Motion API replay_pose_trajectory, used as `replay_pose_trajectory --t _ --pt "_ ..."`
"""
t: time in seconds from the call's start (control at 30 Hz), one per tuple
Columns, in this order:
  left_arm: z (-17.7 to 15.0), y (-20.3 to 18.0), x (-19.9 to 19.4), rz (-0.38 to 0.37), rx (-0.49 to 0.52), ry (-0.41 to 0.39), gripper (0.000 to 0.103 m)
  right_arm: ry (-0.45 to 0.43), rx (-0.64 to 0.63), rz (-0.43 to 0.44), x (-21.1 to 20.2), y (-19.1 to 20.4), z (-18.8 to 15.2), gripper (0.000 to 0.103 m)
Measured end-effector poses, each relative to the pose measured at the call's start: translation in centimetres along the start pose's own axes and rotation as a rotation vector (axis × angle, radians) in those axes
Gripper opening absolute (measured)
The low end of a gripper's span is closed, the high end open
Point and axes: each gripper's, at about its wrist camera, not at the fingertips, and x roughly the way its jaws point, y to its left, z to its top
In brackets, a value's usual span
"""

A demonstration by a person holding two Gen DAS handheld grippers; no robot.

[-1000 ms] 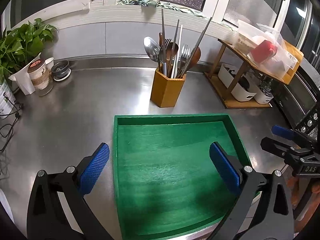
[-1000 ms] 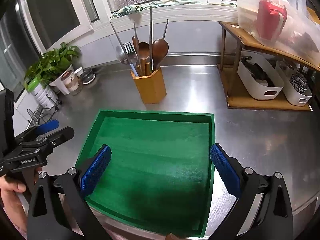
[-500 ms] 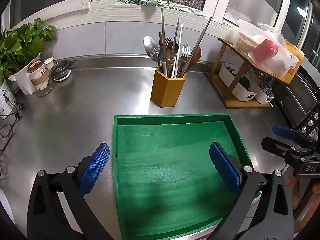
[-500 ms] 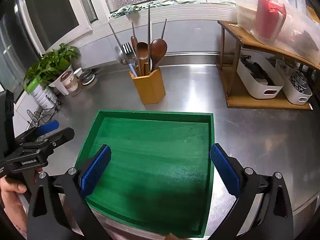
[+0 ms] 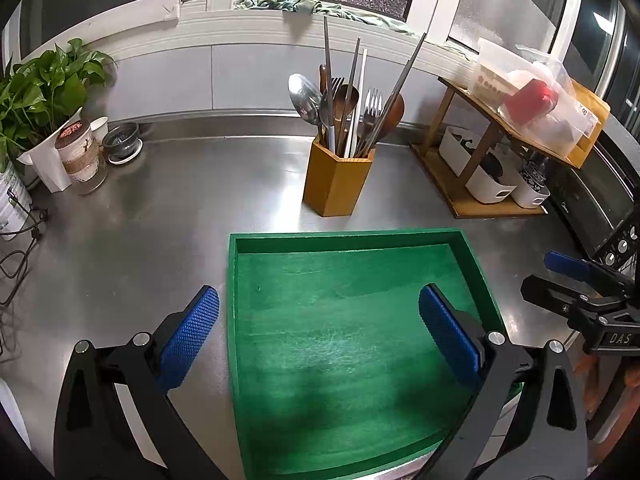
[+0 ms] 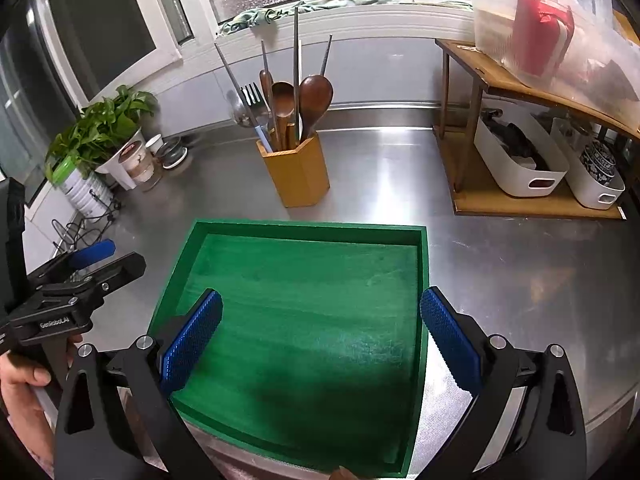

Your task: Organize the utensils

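Observation:
A wooden holder [image 5: 338, 184] stands on the steel counter behind an empty green tray [image 5: 344, 240]. It holds several utensils [image 5: 348, 100]: metal spoon, forks, chopsticks, wooden spoons. The holder [image 6: 298, 170] and the tray [image 6: 308, 229] also show in the right wrist view. My left gripper [image 5: 320, 328] is open and empty above the tray's near left part. My right gripper [image 6: 320, 328] is open and empty above the tray's near right part. Each gripper shows at the edge of the other's view: the right one [image 5: 576, 284], the left one [image 6: 92, 264].
A potted plant [image 5: 36, 92], a cup [image 5: 80, 152] and a small dish [image 5: 122, 142] stand at the far left, with cables [image 5: 16, 256] near them. A wooden shelf [image 5: 500, 160] with white bins and a bagged box stands at the right, beside an oven [image 5: 600, 208].
Both views have shifted slightly forward toward the holder. Both grippers stay open and empty.

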Motion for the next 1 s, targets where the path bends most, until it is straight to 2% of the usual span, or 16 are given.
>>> replay_pose_trajectory --t 1.0 --pt "0.49 0.25 0.40 0.005 0.004 0.003 0.095 0.001 0.012 -0.002 0.36 -0.52 0.11 0.099"
